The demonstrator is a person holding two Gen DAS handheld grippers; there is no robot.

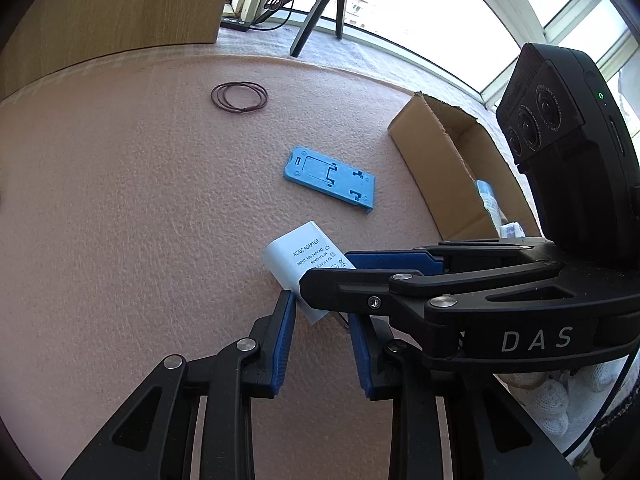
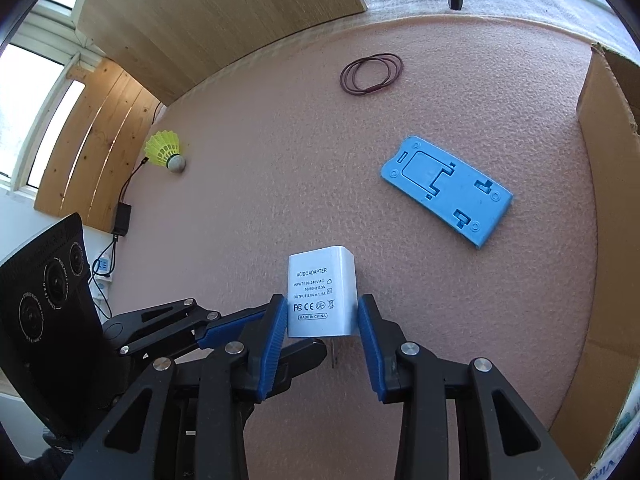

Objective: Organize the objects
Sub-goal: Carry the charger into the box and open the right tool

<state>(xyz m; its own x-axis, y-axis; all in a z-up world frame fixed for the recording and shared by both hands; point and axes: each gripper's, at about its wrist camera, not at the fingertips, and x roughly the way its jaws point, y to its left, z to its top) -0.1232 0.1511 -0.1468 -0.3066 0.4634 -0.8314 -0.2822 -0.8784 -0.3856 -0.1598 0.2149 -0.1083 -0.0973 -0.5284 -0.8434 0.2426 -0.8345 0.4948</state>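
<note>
The right gripper (image 2: 322, 316) has its ribbed blue pads (image 2: 275, 344) pressed on the two side faces of a white AC/DC adapter (image 2: 320, 292), pinching it. The adapter is a smooth, glossy plastic block with rounded corners and a printed label facing the camera; a thin metal prong (image 2: 333, 354) sticks out of its near end, between the fingers. The left gripper (image 1: 320, 320) comes in from the left of the right gripper's fingers, crossing beneath them. Its own blue pads (image 1: 284, 344) sit at the adapter's near corner; one touches the white edge, but the right gripper's black linkage hides the rest, so whether it truly grips cannot be told. Both grippers tilt steeply down toward the surface.

Under the fingers lies a pink foam mat (image 2: 248, 208) with a pebbled texture. Ahead and to the right of the right gripper's fingers, a flat blue moulded plastic stand (image 2: 448, 188) with cut-out slots lies on the mat. Farther ahead are thin dark-red rubber bands (image 2: 371, 74) in overlapping loops. Ahead to the left rests a yellow shuttlecock (image 2: 166, 152) with a pale cork tip. At the far right stands an open corrugated cardboard box (image 2: 604, 168). A white knitted glove (image 1: 554, 404) shows behind the right gripper in the left wrist view.
</note>
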